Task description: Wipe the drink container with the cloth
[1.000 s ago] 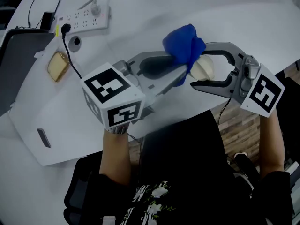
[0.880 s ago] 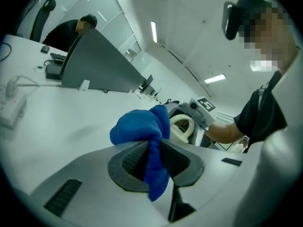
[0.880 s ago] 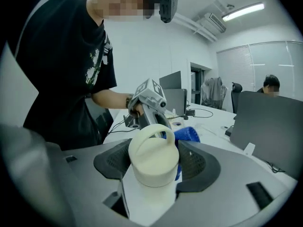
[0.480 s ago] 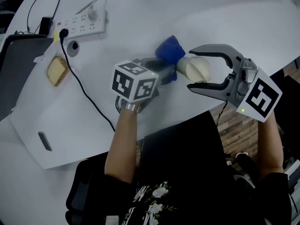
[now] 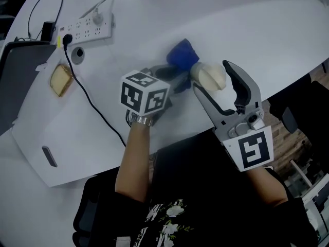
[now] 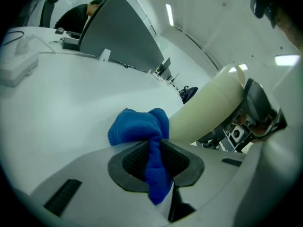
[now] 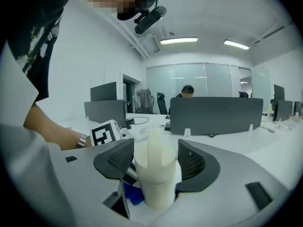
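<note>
A: Where is the drink container point(image 5: 205, 72)?
B: Between the two jaws of the right gripper point(image 5: 209, 78), near the front edge of the table point(image 5: 267, 30)
A: And the cloth point(image 5: 181, 55)?
B: Just left of the container and touching it. It is pinched between the jaws of the left gripper point(image 5: 175, 78), bunched up beyond their tips.
A: How do the grippers sit?
B: The left one is left of the container, and the right one comes in from the front right.
A: What else is on the table?
B: A power strip point(image 5: 85, 27) lies far back on the left. A cable point(image 5: 95, 107) runs from it toward the front edge, with a small block point(image 5: 61, 80) just left of it
</note>
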{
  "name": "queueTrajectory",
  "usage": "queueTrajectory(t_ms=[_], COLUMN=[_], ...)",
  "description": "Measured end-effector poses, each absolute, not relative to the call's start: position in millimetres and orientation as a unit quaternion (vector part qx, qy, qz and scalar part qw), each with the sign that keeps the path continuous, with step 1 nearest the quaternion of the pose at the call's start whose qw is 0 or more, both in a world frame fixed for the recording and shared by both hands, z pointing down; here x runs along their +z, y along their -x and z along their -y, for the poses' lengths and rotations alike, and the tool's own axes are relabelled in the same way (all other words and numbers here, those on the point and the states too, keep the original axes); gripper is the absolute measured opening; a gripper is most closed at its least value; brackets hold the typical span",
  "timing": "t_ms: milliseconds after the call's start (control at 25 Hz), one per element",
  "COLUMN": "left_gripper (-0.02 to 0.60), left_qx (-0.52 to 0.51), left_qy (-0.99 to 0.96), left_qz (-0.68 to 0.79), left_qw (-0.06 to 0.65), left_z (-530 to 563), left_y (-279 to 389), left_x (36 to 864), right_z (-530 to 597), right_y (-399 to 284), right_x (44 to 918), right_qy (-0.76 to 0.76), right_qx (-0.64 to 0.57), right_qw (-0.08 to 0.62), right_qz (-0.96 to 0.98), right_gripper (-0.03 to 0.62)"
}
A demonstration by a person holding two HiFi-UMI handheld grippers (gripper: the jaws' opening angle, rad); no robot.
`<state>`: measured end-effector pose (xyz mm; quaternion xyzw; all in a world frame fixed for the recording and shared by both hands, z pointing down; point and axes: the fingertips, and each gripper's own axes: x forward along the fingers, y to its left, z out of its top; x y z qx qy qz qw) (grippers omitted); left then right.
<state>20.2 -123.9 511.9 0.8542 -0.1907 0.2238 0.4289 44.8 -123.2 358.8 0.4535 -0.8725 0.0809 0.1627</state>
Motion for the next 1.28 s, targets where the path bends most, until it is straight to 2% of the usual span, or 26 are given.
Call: queueTrajectory(t_ms=[240, 360, 440, 560, 720, 960, 1160, 1280], left_gripper=[0.066, 0.066, 0.066, 0.066, 0.066, 0.066, 0.066, 0.066], left_qx=[0.188, 0.110, 0.059, 0.045, 0.100, 0.230, 0.239, 0.235], left_qy=[-0.859, -0.873, -0.882, -0.898, -0.895, -0.853, -0.848, -0.849], left_qz=[0.195, 0.183, 0.166, 0.146, 0.153, 0.172, 0.180, 0.184], left_qw=[0.436, 0.438, 0.437, 0.414, 0.406, 0.437, 0.438, 0.436], left_z=[119.3, 125.6, 130.5, 131.3, 130.0, 120.0, 117.2, 117.3], left_y=[-7.6, 3.5, 6.3, -3.6, -10.5, -15.6, -15.1, -15.6], left_x=[487.3, 437.5, 402.4, 376.7, 406.3, 509.2, 523.5, 523.1], right_z=[122.7, 115.7, 106.7, 102.8, 104.1, 106.3, 107.3, 108.9], right_y=[-44.1, -43.3, -34.2, -20.6, -19.4, -21.9, -21.1, -23.0], right_x=[366.7, 367.8, 365.3, 362.0, 363.4, 366.5, 368.7, 343.7], right_qy=[-0.369, -0.218, -0.094, -0.007, -0.006, -0.027, -0.067, -0.190], right_qx=[0.118, 0.110, 0.053, 0.006, 0.015, 0.027, 0.015, 0.027], right_qw=[0.167, 0.205, 0.230, 0.239, 0.238, 0.214, 0.218, 0.145], right_qz=[0.907, 0.948, 0.967, 0.971, 0.971, 0.976, 0.974, 0.971], right_gripper=[0.276, 0.276, 0.276, 0.276, 0.276, 0.276, 0.278, 0.278])
